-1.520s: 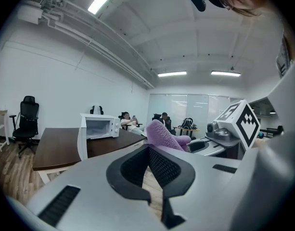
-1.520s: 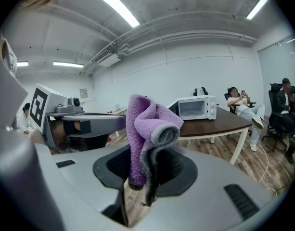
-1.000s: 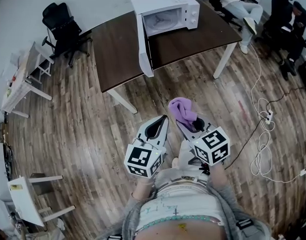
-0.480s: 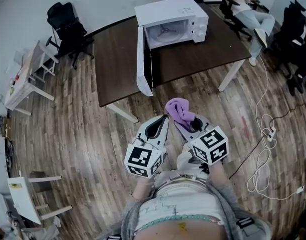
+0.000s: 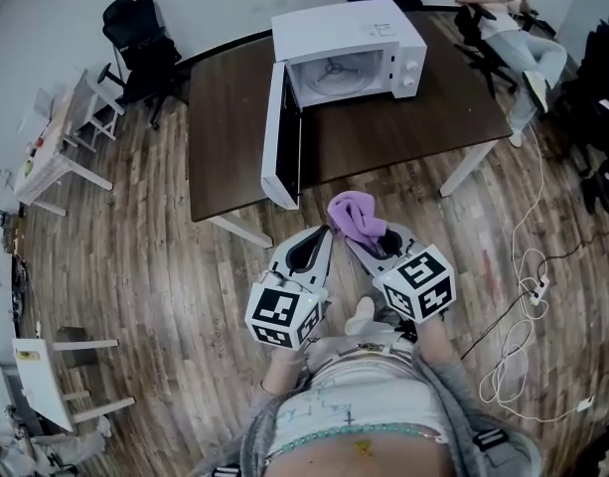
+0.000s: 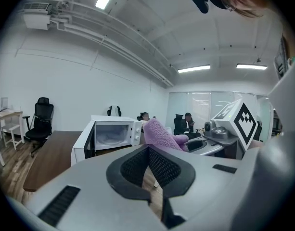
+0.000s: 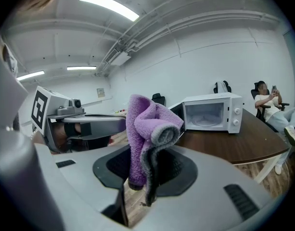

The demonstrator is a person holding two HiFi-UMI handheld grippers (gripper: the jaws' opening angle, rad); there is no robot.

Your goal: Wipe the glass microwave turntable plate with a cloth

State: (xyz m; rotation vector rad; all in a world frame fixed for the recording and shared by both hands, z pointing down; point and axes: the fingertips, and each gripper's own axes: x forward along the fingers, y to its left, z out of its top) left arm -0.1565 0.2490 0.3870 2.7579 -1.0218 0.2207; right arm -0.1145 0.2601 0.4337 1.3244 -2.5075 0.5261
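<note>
Right tool (image 5: 372,251): clamped on folded purple microfibre cloth (image 5: 356,215). Left tool (image 5: 319,241): closed, empty. Round glass turntable plate (image 5: 336,68): straight ahead, well apart, inside open white microwave (image 5: 354,28) on dark brown surface (image 5: 225,117).

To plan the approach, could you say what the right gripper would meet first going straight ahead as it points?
From the right gripper, likely the table edge near the microwave's open door; the floor between looks free, though depth is unclear.
</note>
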